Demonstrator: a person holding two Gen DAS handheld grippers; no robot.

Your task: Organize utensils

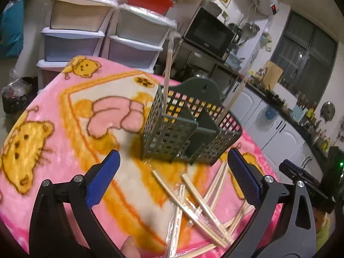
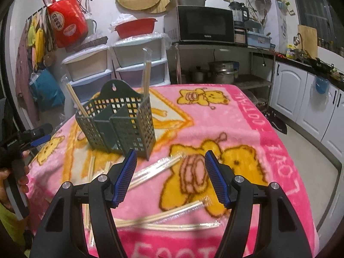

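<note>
A dark green perforated utensil caddy (image 1: 189, 129) stands on the pink bear blanket (image 1: 53, 111); it also shows in the right wrist view (image 2: 120, 124). Two wrapped chopstick pairs stand in it, one in the left compartment (image 1: 167, 68) and one in the right (image 1: 234, 99); the right wrist view shows them too (image 2: 146, 75) (image 2: 75, 99). Several wrapped chopsticks (image 1: 200, 204) lie loose in front of the caddy, also seen in the right wrist view (image 2: 154, 167). My left gripper (image 1: 174, 172) is open and empty above them. My right gripper (image 2: 171, 172) is open and empty over the loose chopsticks.
Stacked plastic drawers (image 2: 120, 64) stand behind the table. A microwave (image 2: 206, 24) sits on a metal rack with pots. White cabinets (image 2: 311, 99) and a cluttered counter run along the right. The other gripper and hand show at the left edge (image 2: 19, 148).
</note>
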